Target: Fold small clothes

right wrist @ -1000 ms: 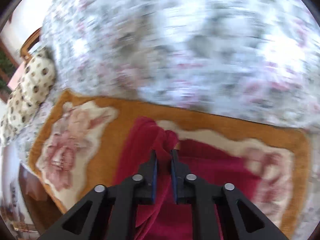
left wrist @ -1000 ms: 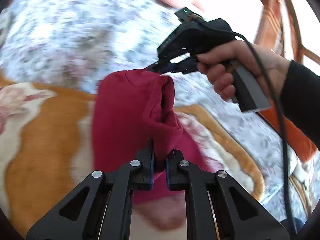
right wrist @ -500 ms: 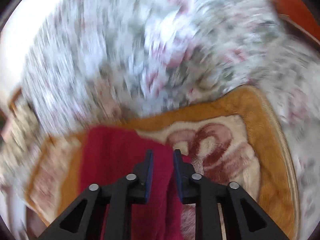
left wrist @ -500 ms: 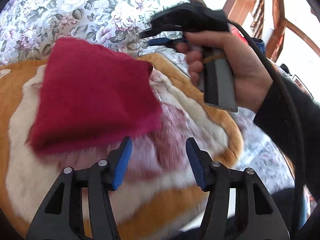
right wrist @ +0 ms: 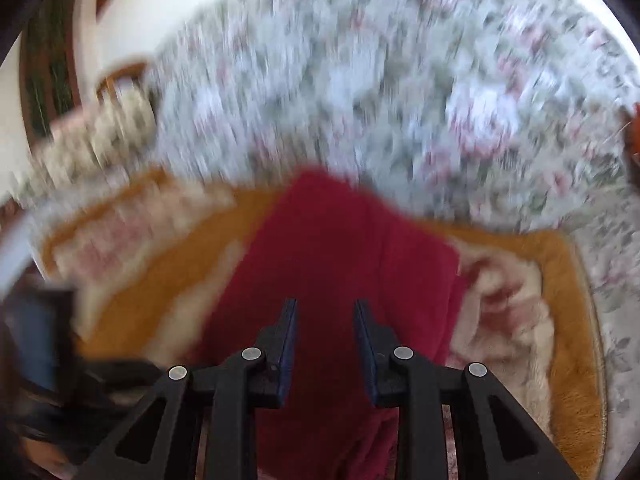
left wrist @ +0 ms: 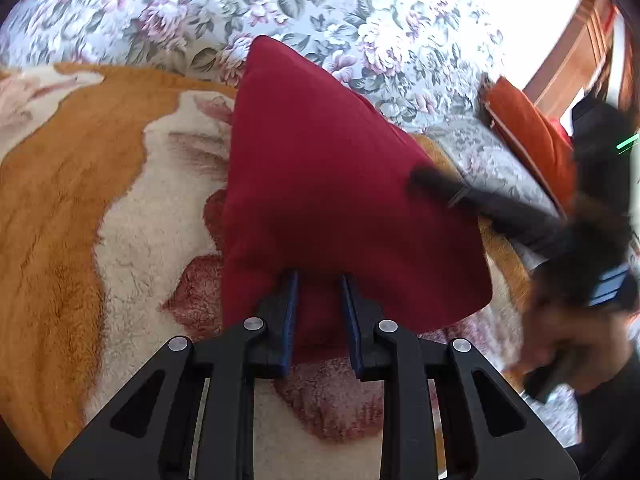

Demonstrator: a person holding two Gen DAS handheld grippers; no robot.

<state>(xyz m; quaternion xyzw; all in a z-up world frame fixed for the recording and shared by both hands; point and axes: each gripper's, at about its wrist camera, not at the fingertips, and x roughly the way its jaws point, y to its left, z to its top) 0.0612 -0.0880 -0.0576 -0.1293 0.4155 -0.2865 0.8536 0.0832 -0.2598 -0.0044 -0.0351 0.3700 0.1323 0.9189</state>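
Note:
A dark red cloth [left wrist: 340, 184] lies folded on the orange and cream blanket [left wrist: 60, 208]. My left gripper [left wrist: 318, 280] is at the cloth's near edge, which covers the fingertips. Its jaws are closing, with cloth in the gap between the pads. In the blurred right wrist view, the right gripper [right wrist: 325, 308] stands open just above the red cloth [right wrist: 340, 264], holding nothing. The left wrist view shows that right gripper [left wrist: 424, 180] as a dark blur over the cloth's right side, with a person's hand [left wrist: 560, 344] behind it.
A floral bedspread [left wrist: 360, 16] covers the bed beyond the blanket. An orange cushion [left wrist: 532, 136] and a wooden frame [left wrist: 576, 56] are at the far right. A spotted pillow [right wrist: 100, 140] shows blurred at the left of the right wrist view.
A second ago both grippers held the cloth up, shut on it. They then let go and it now lies folded. The left gripper sank to its near edge and narrowed; the right one swung sideways.

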